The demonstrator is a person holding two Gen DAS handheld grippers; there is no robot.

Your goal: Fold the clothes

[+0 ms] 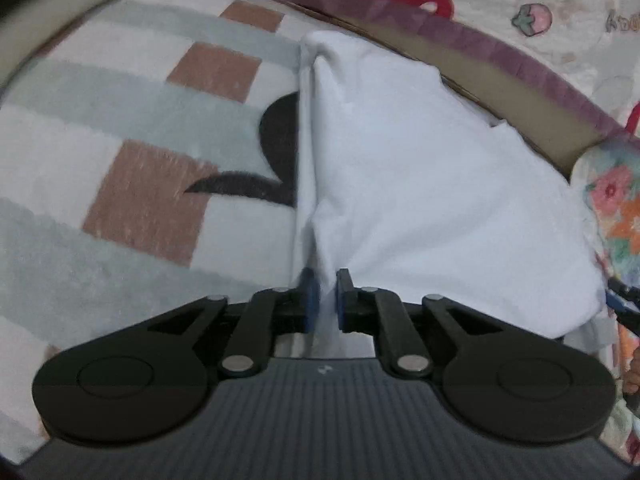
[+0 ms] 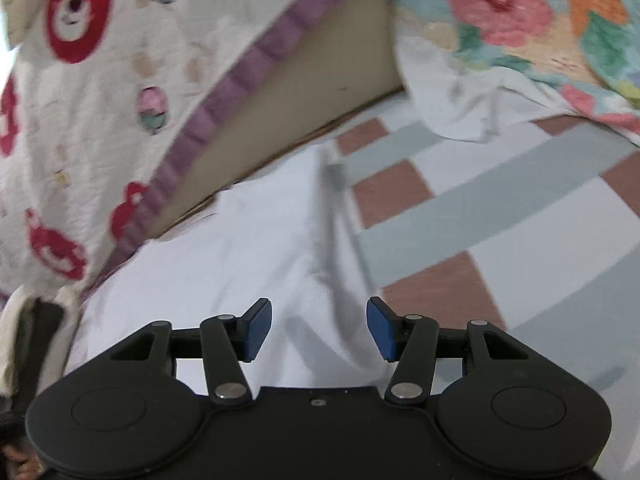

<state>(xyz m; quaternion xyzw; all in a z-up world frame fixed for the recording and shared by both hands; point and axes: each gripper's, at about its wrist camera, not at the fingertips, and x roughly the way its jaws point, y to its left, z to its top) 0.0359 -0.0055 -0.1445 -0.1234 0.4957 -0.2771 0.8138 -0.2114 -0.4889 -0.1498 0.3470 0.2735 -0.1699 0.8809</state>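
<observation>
**Fold begun, not finished**

Pinched between the blue pads of the left gripper (image 1: 325,300) is an edge of the pale white cotton garment (image 1: 420,184), lifted into a ridge over the checked fleece blanket (image 1: 120,160). The right gripper (image 2: 319,330) is seen spread wide, holding nothing, over the same cloth. Folding appears barely started. Only the right view shows a floral quilt (image 2: 520,12) clearly.

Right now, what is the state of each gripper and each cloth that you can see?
Left gripper: shut on the white garment, pinching up a ridge of it.
Right gripper: open, over the white garment, holding nothing.
White garment: lying on the checked blanket, partly folded, one edge lifted.
Checked blanket: spread flat.
Floral cloth: bunched at the edge.
</observation>
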